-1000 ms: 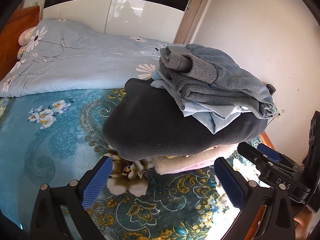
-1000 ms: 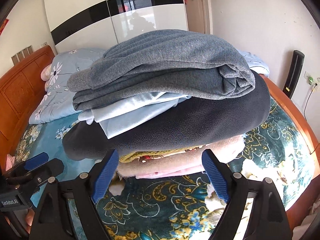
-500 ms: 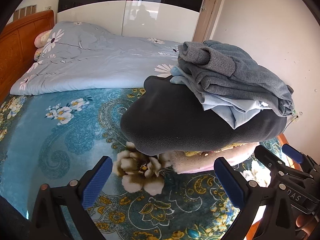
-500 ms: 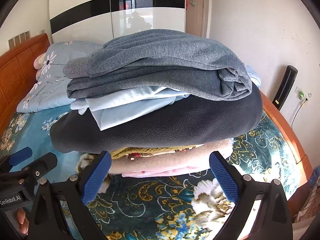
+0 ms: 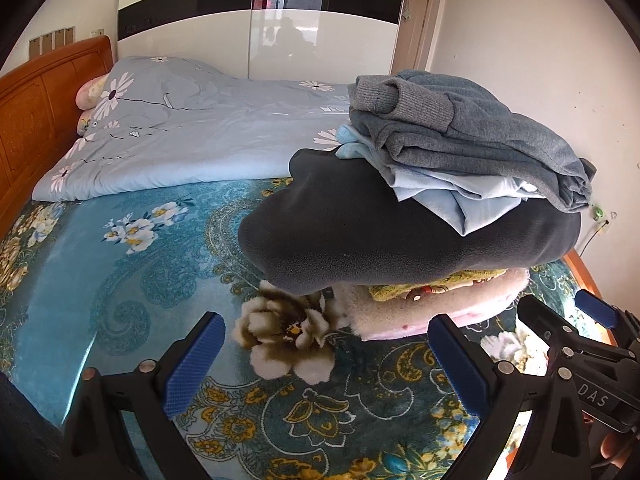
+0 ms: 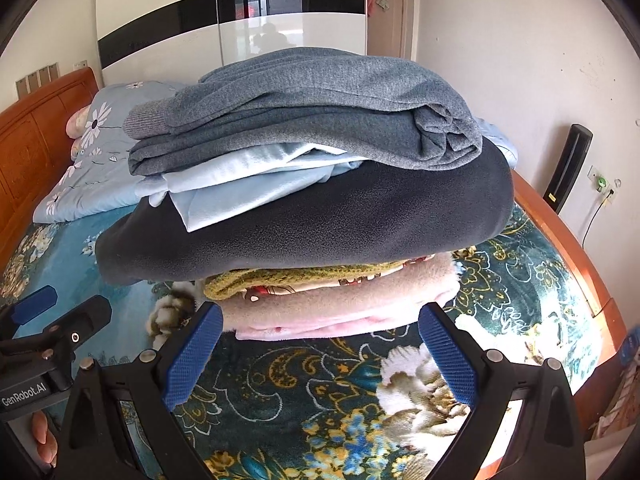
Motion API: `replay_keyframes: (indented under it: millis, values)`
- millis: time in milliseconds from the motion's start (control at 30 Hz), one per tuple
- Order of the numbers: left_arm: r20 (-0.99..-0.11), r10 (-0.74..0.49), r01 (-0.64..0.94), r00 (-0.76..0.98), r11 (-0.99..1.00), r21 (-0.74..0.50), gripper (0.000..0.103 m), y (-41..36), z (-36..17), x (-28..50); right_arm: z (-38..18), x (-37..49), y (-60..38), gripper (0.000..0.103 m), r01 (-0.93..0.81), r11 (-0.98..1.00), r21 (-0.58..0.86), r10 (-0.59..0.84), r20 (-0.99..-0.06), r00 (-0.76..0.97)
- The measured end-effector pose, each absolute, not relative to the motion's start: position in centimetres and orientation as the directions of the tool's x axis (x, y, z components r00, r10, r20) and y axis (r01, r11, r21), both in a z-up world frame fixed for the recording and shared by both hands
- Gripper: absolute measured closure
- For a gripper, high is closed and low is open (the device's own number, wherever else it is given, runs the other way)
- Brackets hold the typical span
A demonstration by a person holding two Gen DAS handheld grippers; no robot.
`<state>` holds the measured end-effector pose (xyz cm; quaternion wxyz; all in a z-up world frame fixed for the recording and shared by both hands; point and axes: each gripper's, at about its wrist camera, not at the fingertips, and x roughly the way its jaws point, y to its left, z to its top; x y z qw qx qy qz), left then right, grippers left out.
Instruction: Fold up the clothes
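- The grey sweater on top of the pile looked a soft, matt knit with ribbed cuffs.
- The light blue garment under it was smooth, thin cloth.
- The dark fleece was matt and finely napped.
- The pink blanket at the bottom looked fuzzy.
- The bedspread was plush with a slight sheen.
- The headboard at far left was polished wood.
- The wardrobe doors were glossy and mirror-like.
- The right gripper had matt black plastic arms and blue textured pads.

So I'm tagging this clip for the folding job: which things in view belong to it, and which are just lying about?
Part of the job:
- grey sweater
- light blue garment
- dark fleece
- yellow knit
- pink garment
- left gripper, open
- right gripper, open

Just lying about:
- blue duvet
- pillow
- floral bedspread
- wardrobe
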<state>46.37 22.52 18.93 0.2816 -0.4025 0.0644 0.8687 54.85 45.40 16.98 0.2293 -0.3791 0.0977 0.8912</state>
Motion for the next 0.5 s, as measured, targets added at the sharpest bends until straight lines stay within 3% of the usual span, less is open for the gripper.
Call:
replay_keyframes:
  millis: [500]
  values:
    - [-0.715, 0.517, -0.608, -0.471, -0.778, -0.162, 0.0, 22.8, 19.5, 44.7, 18.7, 51.7, 45.1, 0.004, -0.515, -0.853, -0.086, 0.41, -0.721, -0.558]
